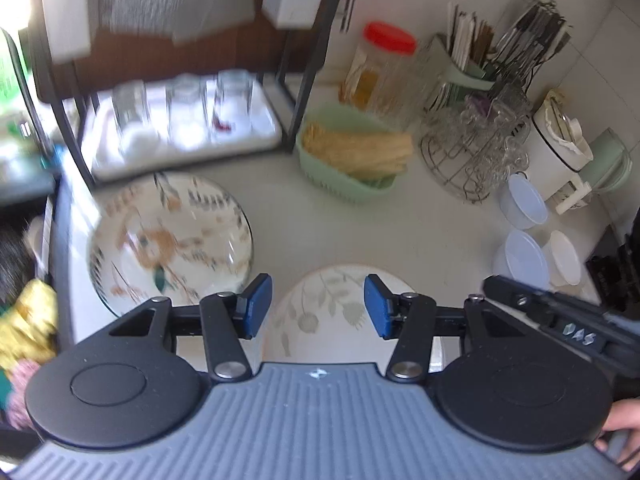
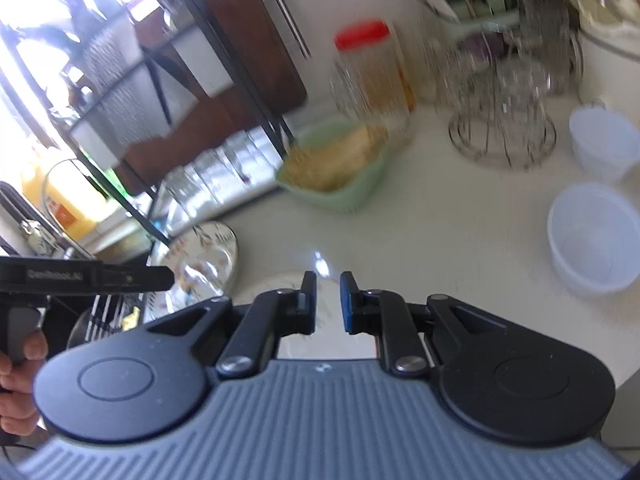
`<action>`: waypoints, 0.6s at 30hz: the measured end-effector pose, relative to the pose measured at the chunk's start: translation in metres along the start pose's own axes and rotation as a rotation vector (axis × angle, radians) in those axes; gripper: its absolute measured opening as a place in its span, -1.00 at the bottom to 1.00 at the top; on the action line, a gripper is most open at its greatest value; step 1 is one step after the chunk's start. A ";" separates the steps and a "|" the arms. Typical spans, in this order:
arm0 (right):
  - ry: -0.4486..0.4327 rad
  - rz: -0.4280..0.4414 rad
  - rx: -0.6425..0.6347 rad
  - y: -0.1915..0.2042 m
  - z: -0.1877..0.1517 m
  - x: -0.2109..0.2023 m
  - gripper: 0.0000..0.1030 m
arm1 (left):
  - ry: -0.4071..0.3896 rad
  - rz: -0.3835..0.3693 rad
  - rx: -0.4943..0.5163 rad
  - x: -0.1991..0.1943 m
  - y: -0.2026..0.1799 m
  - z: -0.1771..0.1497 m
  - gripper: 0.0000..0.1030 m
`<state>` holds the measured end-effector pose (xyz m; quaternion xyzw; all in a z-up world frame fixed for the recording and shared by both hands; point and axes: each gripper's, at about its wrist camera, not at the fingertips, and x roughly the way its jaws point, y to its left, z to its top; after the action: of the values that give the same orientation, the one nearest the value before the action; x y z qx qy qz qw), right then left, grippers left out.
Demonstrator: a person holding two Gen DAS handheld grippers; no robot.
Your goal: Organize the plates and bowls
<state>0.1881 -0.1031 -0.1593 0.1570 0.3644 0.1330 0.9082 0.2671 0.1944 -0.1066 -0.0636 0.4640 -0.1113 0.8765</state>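
While the left claw (image 1: 318, 306) is hanging with its jaws apart and gripping nothing, a pale leaf-patterned plate (image 1: 332, 308) is lying on the bench (image 1: 360, 232) directly beneath it. A second plate (image 1: 168, 240), painted with orange flowers, is sitting at ten o'clock from the first. At twelve o'clock a green basket (image 1: 344, 176) is holding straw-coloured sticks. A red-lidded jar (image 1: 380, 68) is standing behind it. At three o'clock, white bowls (image 1: 524, 256) are sitting empty. The right claw (image 2: 328, 300) is hovering nearly closed, jaws empty, over the pale plate.
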 end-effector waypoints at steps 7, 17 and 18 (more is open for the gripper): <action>-0.095 0.000 -0.031 0.012 0.009 -0.037 -0.68 | -0.095 0.040 0.044 -0.035 -0.022 0.003 0.09; -0.148 0.008 -0.071 0.017 0.007 -0.074 -0.68 | -0.176 0.053 0.005 -0.066 -0.051 -0.014 0.09; -0.151 0.007 -0.080 0.018 0.006 -0.077 -0.68 | -0.179 0.056 -0.001 -0.067 -0.054 -0.016 0.09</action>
<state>0.1365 -0.1154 -0.1012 0.1317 0.2887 0.1383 0.9382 0.2102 0.1589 -0.0503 -0.0606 0.3853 -0.0804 0.9173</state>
